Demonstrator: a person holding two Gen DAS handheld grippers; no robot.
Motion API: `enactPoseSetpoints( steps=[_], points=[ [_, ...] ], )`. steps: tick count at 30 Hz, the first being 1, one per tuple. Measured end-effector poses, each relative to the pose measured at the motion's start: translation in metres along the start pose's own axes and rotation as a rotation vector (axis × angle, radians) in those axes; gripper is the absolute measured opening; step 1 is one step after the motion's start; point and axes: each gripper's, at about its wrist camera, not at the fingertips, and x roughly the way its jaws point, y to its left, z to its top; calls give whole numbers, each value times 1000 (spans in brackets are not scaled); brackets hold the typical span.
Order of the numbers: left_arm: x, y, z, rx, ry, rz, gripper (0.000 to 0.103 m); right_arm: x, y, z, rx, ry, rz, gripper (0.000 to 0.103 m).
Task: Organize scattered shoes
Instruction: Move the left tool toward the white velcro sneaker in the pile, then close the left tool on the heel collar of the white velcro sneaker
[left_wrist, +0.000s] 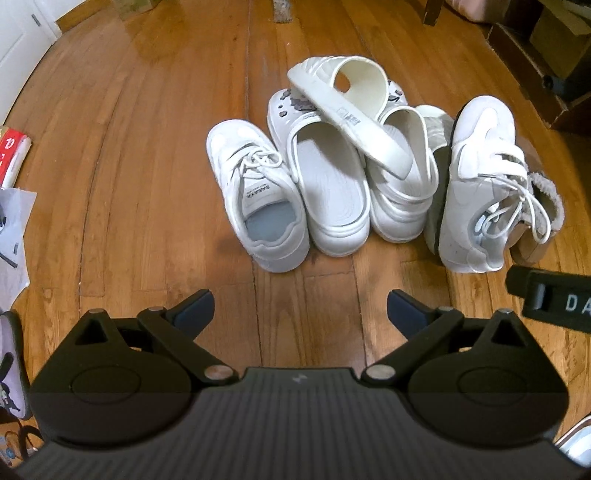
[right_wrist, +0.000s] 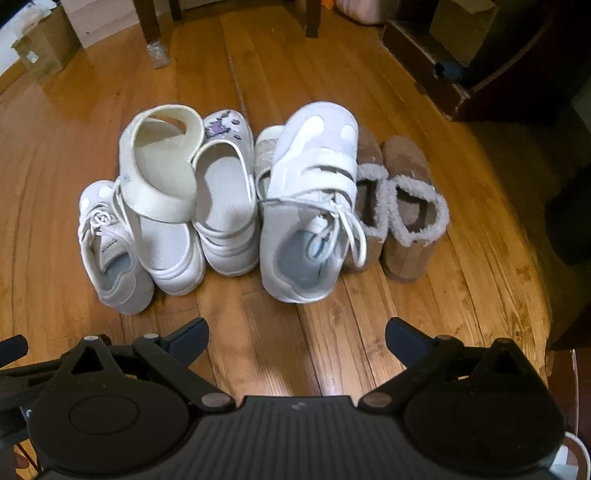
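Shoes lie bunched on our wood floor (right_wrist: 295, 332): left sneaker (right_wrist: 110, 251), clogs (right_wrist: 225, 221) under a slide (right_wrist: 162, 173), a tilted sneaker (right_wrist: 306, 221), brown slippers (right_wrist: 406, 221). Our left gripper (left_wrist: 301, 308) and right gripper (right_wrist: 295, 332) hover before them, jaws spread, empty.

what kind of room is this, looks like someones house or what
Most likely a lived-in room of a home. The wooden plank floor, the heap of everyday shoes such as white sneakers and fleece-lined slippers, and cardboard boxes by wooden furniture legs all suggest it.
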Motion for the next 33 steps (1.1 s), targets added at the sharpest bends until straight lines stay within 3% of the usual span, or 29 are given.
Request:
enactPoseSetpoints(
  steps=[10, 14, 16, 17, 18, 21, 23, 26, 28, 31, 33],
  points=[
    [3, 25, -1, -55, 13, -58, 102, 5, 8, 4, -52, -10, -7, 102],
    [27, 81, 22, -282, 51, -124, 101, 5, 10, -2, -82, -59, -19, 102],
    [40, 101, 27, -348, 60, -111, 100, 7, 8, -6, -79, -52, 6, 102],
    [47, 107, 30, -352, 65, -94, 99, 9, 7, -5, -80, -37, -19, 102],
    [53, 112, 33, -356, 71, -78, 98, 13, 5, -5, -60, 0, 3, 102],
    [73, 118, 34, -360, 54, -29, 98, 17, 10, -8, -41, -3, 52, 101],
    [86, 118, 37, -372, 32, -48, 97, 18, 15, -9, -27, -12, 99, 101],
    [114, 116, 35, -375, 53, -15, 86, 13, 21, -14, -32, -17, 137, 101],
    [134, 115, 34, -391, 75, -28, 60, 9, 24, -17, -33, -10, 148, 101],
    [161, 116, 30, -443, 79, -35, 47, 7, 29, -14, -24, 18, 152, 101],
    [167, 112, 27, -420, 6, -3, 43, 4, 30, -15, -17, 23, 151, 101]
  ],
)
